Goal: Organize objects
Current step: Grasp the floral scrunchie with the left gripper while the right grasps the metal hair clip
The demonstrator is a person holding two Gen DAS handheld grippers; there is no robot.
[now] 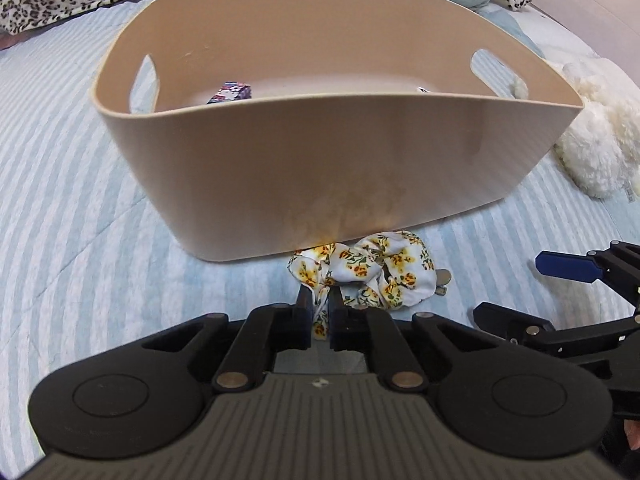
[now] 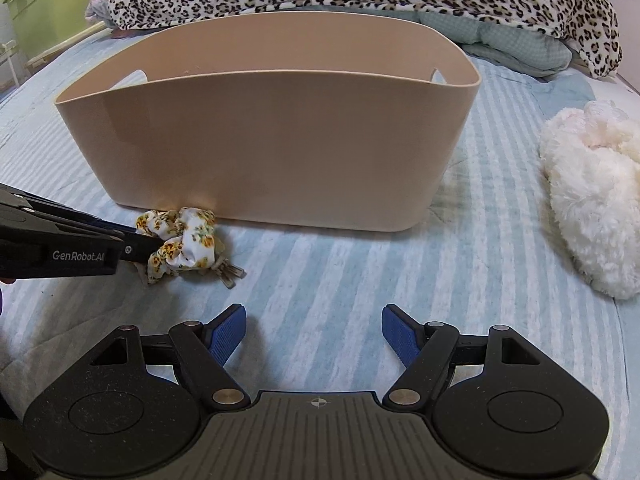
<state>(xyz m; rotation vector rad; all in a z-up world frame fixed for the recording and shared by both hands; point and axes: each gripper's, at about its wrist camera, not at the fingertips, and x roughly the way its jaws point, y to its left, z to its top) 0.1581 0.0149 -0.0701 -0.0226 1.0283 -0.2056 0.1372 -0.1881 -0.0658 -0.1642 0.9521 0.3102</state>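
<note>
On the striped bed, just near the beige basket (image 1: 320,168), the left tongs (image 1: 319,300) pinch the floral scrunchie (image 1: 372,272). The right tongs (image 2: 314,316) gape wide, empty. One small item (image 1: 230,92) already lies inside; the fluffy white toy (image 2: 592,208) waits far right.

The basket (image 1: 280,160) wall hides most of the small patterned box (image 1: 232,92) inside.

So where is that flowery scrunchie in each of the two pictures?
Left wrist view: the scrunchie lies bottom centre, pinched in the left gripper.
Right wrist view: the scrunchie is at lower left.
Shared landmark: the beige basket right behind it.
</note>
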